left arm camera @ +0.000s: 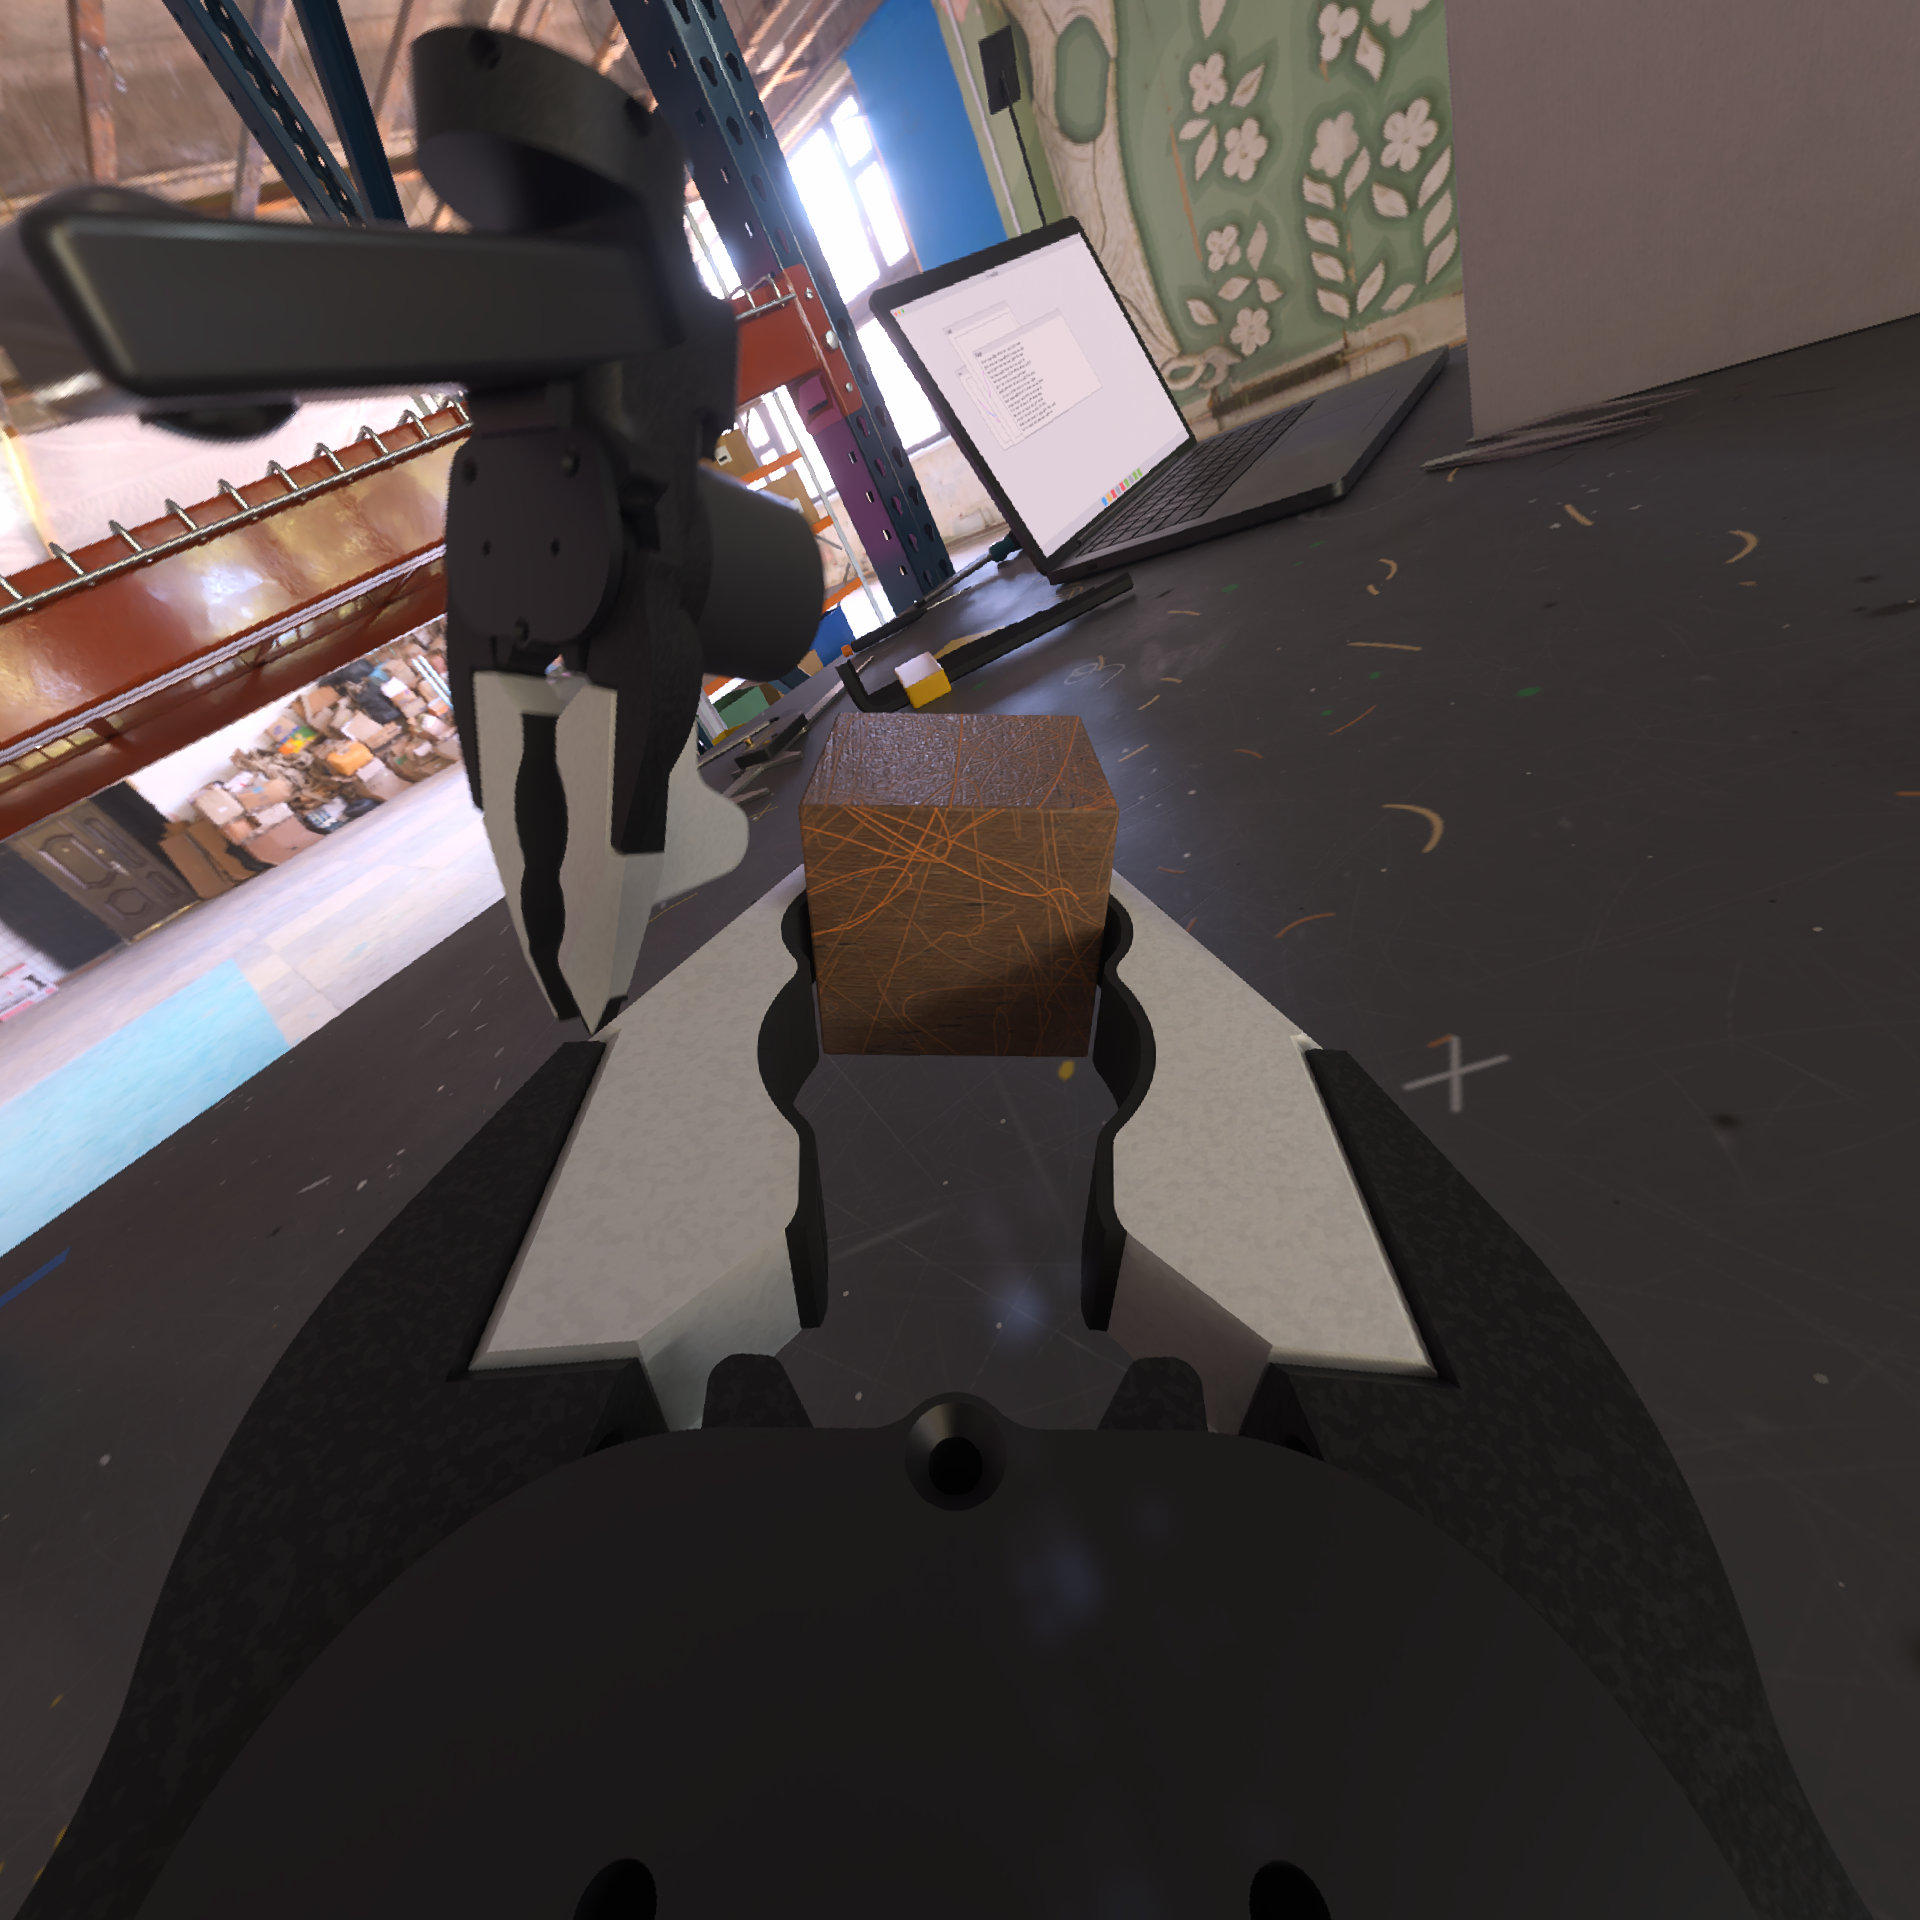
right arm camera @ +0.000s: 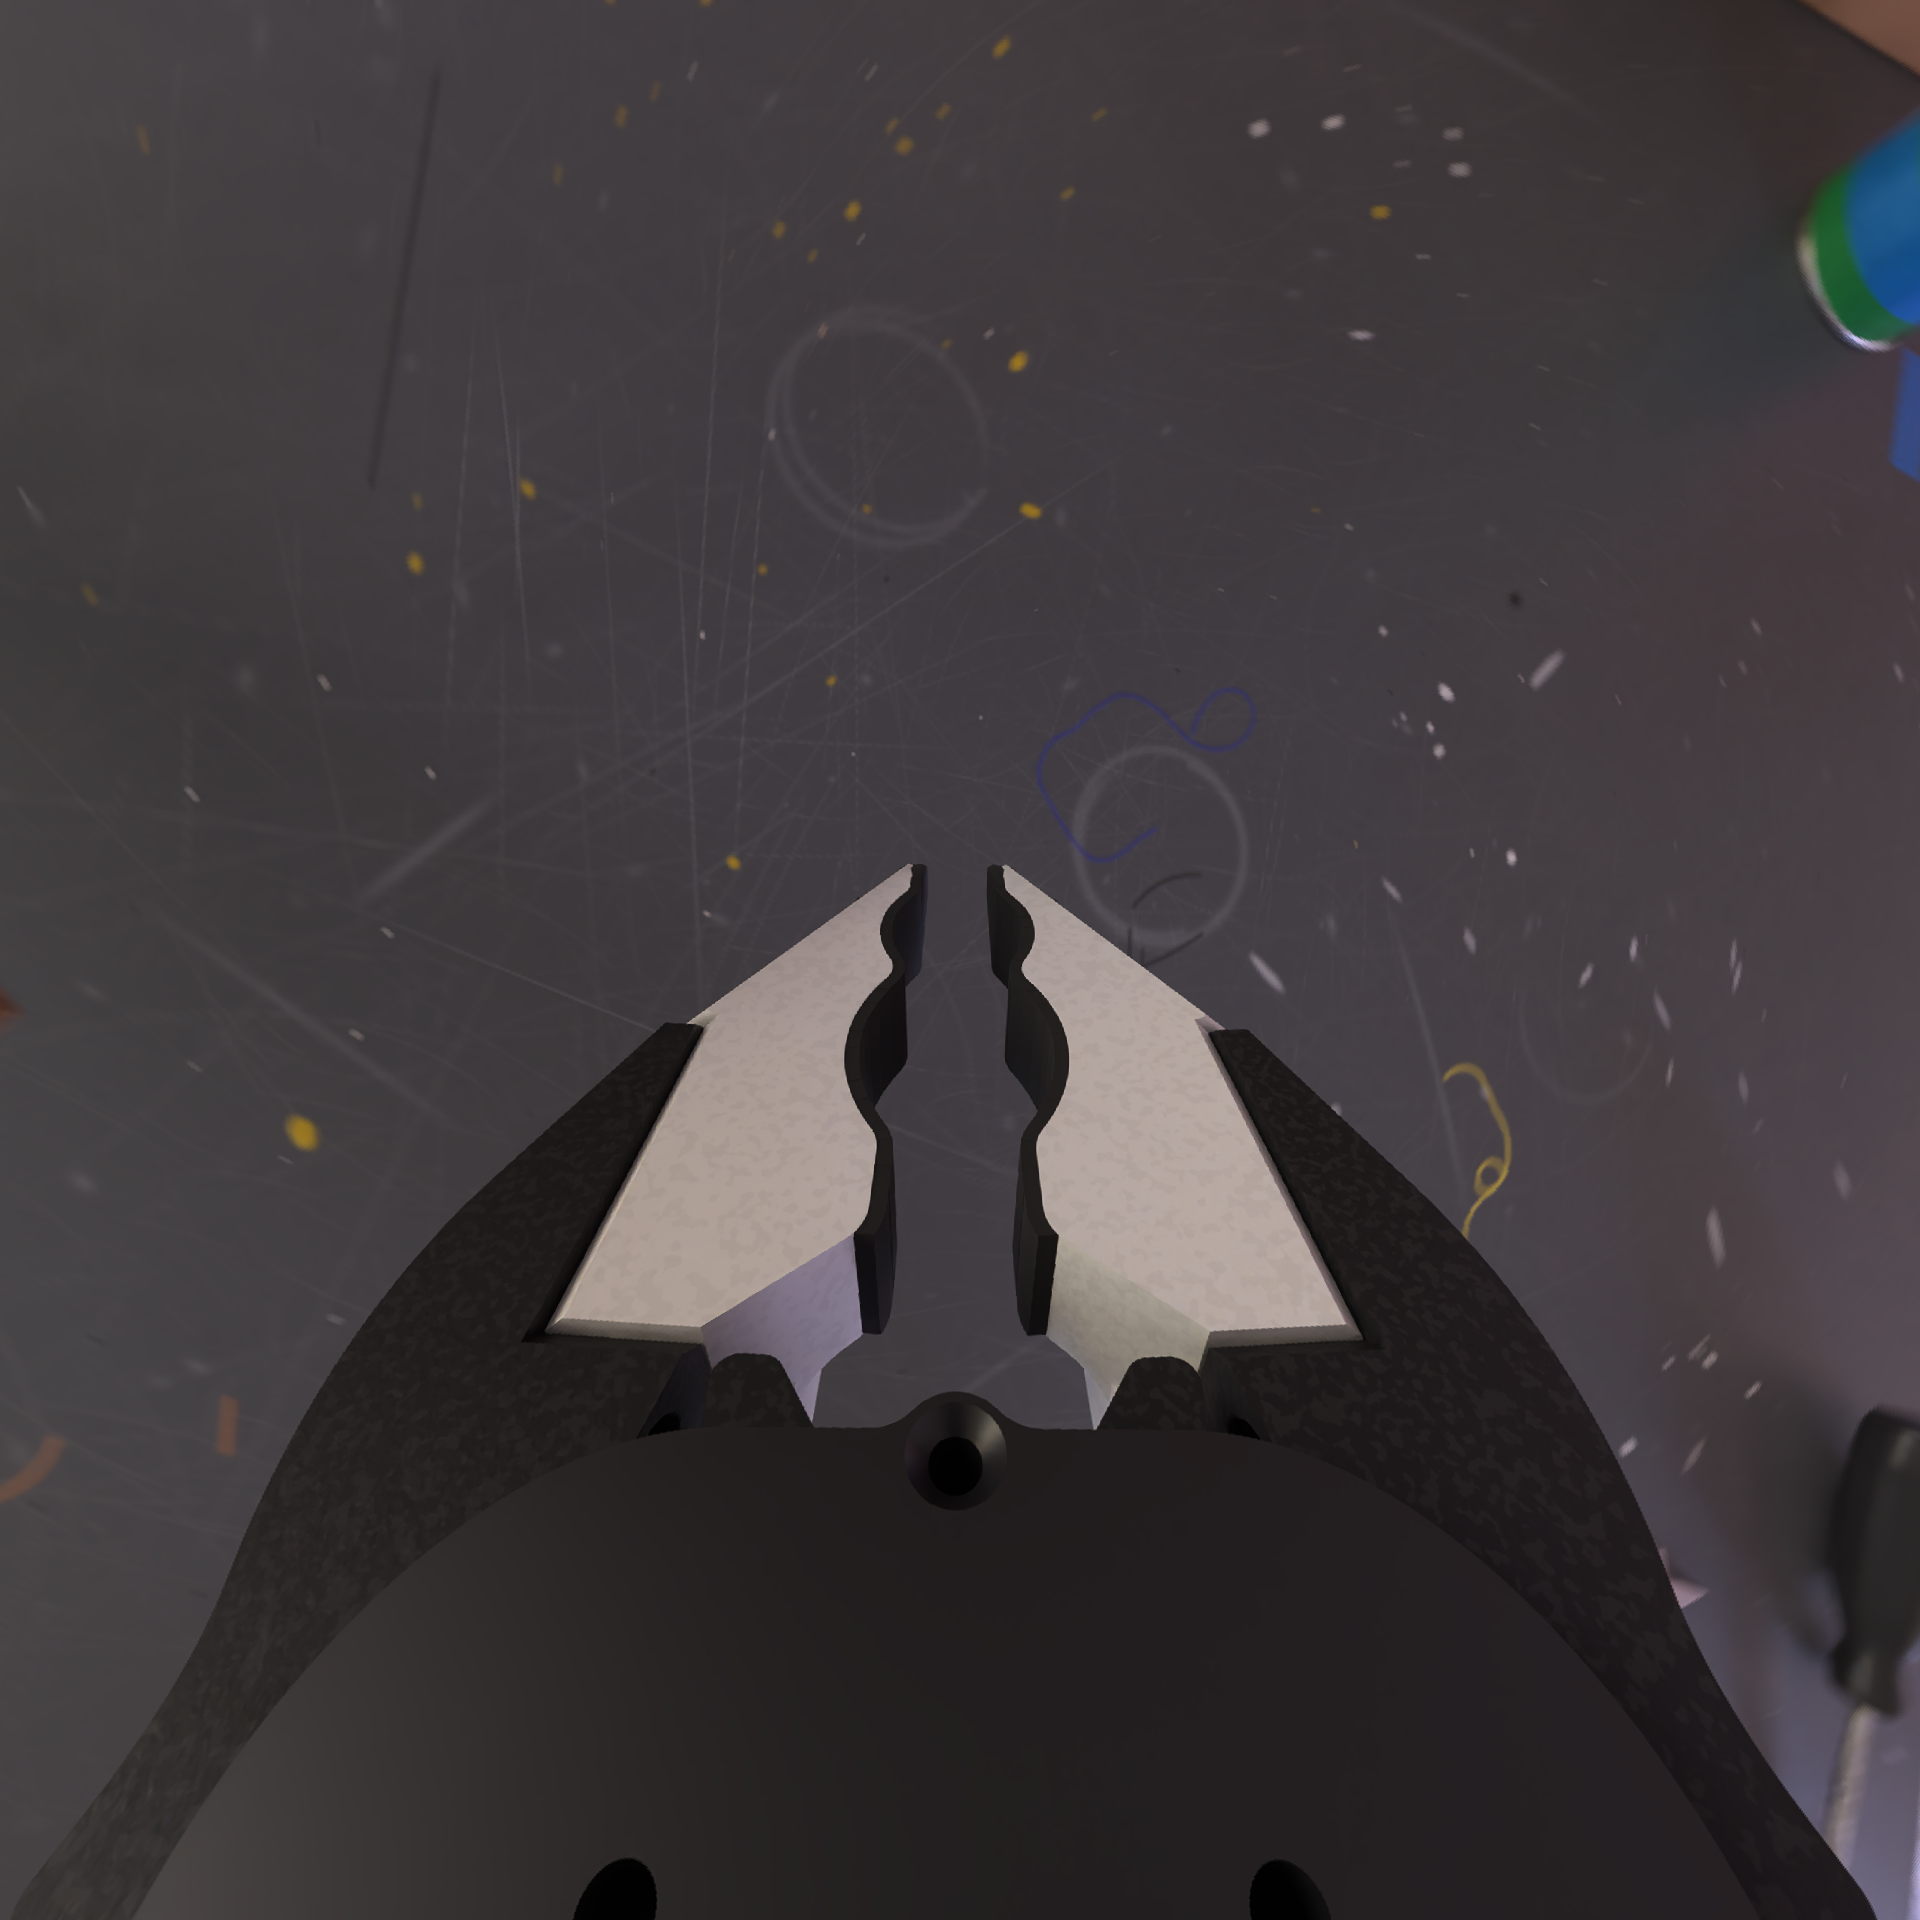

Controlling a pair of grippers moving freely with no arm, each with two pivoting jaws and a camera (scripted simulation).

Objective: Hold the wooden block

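The wooden block [left arm camera: 956, 831] is a brown cube with orange scratch lines, in the middle of the left wrist view. My left gripper [left arm camera: 956, 906] is shut on it, with one fingertip pressed on each side of the cube's lower half. The dark scratched table [left arm camera: 1455, 935] shows under and around it. My right gripper [left arm camera: 587, 1013] hangs left of the block with its fingers pointing down, apart from the block. In the right wrist view, the right gripper [right arm camera: 956, 873] has its jaws almost together with a thin gap. It holds nothing and faces bare table [right arm camera: 727, 623].
An open laptop [left arm camera: 1091, 416] stands behind the block at the far right. A small yellow and white block [left arm camera: 923, 681] and black bars [left arm camera: 997, 634] lie between them. A screwdriver [right arm camera: 1870, 1558] and a blue-green cylinder [right arm camera: 1865, 249] show at the right edge. The table edge runs along the left.
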